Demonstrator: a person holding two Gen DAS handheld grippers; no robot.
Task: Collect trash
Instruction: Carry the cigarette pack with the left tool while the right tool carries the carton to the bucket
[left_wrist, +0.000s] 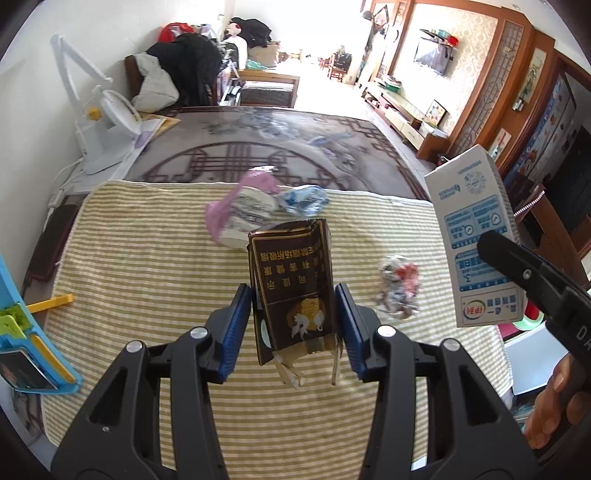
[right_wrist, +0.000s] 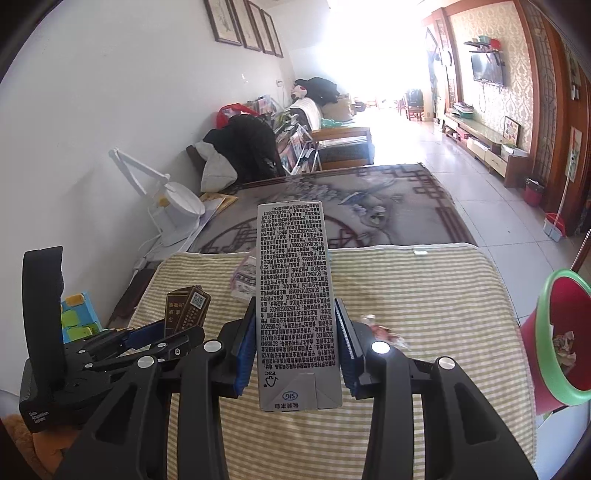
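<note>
Fingers of my left gripper are clenched on a dark brown cigarette pack at the centre of the left wrist view, held above the striped cloth on the counter. Those of my right gripper clamp a white milk carton, upright in the middle of the right wrist view. On the cloth lie a pink bag, a blue-white wrapper and a crumpled wad, while the red bin with a green rim sits at the right edge.
</note>
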